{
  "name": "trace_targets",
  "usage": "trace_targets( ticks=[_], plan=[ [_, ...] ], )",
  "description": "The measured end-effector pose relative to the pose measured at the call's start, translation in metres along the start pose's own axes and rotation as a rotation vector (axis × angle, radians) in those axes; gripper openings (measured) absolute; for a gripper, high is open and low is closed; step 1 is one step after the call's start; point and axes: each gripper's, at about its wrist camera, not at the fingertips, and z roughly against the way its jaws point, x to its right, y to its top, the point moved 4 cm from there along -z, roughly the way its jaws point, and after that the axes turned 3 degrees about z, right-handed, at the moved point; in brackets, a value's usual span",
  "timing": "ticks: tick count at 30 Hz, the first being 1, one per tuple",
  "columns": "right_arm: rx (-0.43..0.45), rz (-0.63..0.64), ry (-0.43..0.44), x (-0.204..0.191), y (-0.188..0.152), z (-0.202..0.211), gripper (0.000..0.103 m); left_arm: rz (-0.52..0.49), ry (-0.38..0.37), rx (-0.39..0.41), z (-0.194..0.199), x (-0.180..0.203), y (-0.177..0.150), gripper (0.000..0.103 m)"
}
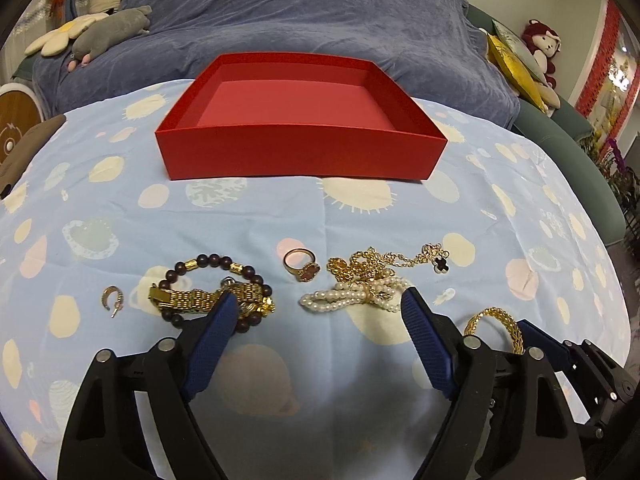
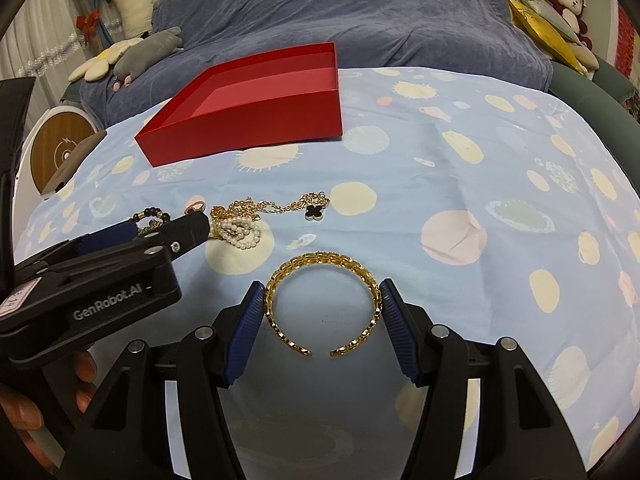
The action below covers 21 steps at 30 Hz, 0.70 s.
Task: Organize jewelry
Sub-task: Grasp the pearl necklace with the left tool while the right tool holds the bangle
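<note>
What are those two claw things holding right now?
The right gripper's fingers touch the gold bangle's two sides; a firm hold cannot be told. The left gripper holds nothing.

This is a home, most likely a living room or bedroom. A sofa under a rumpled blue-grey blanket (image 1: 320,20) fills the background, with soft toys on it: a grey plush animal (image 1: 108,32), a flower-shaped cushion (image 1: 60,34), a cream plush (image 2: 128,0) and a red-haired doll (image 2: 568,0) by a gold cushion (image 2: 540,28). A light-blue patterned bedsheet (image 2: 480,152) covers the work surface.
</note>
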Motion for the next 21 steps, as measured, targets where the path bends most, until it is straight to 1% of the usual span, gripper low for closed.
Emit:
trace_targets(
  ticks=[4, 6, 8, 10, 11, 12, 15, 16, 17, 21],
  plan=[
    [-0.004, -0.007, 0.0, 0.004, -0.002, 0.0, 0.057, -0.008, 0.02, 0.01, -0.009, 0.004, 0.003, 0.075],
    [-0.004, -0.01, -0.002, 0.007, -0.003, 0.001, 0.057, -0.004, 0.019, 0.011, -0.011, 0.004, 0.004, 0.069],
    [-0.004, -0.015, -0.002, 0.009, -0.003, 0.001, 0.057, -0.007, 0.02, 0.016, -0.011, 0.005, 0.004, 0.06],
    [-0.005, -0.02, -0.002, 0.011, -0.003, 0.001, 0.057, -0.016, 0.02, 0.017, -0.011, 0.006, 0.003, 0.054],
    [-0.004, -0.022, -0.002, 0.011, -0.003, 0.001, 0.057, -0.019, 0.011, 0.013, -0.01, 0.007, 0.002, 0.045],
    [-0.002, -0.023, -0.002, 0.012, -0.002, 0.002, 0.057, -0.017, -0.015, -0.001, -0.011, 0.008, 0.001, 0.039],
    [0.004, -0.024, 0.0, 0.013, -0.001, 0.004, 0.057, -0.025, -0.019, -0.015, -0.009, 0.01, -0.004, 0.035],
    [0.005, -0.025, 0.0, 0.013, 0.0, 0.004, 0.057, -0.036, -0.013, -0.021, -0.009, 0.011, -0.006, 0.029],
    [0.005, -0.026, 0.0, 0.014, 0.0, 0.004, 0.057, -0.043, -0.02, -0.034, -0.009, 0.011, -0.008, 0.021],
    [0.007, -0.027, 0.0, 0.014, 0.0, 0.006, 0.057, -0.056, -0.034, -0.049, -0.005, 0.014, -0.016, 0.021]
  ],
)
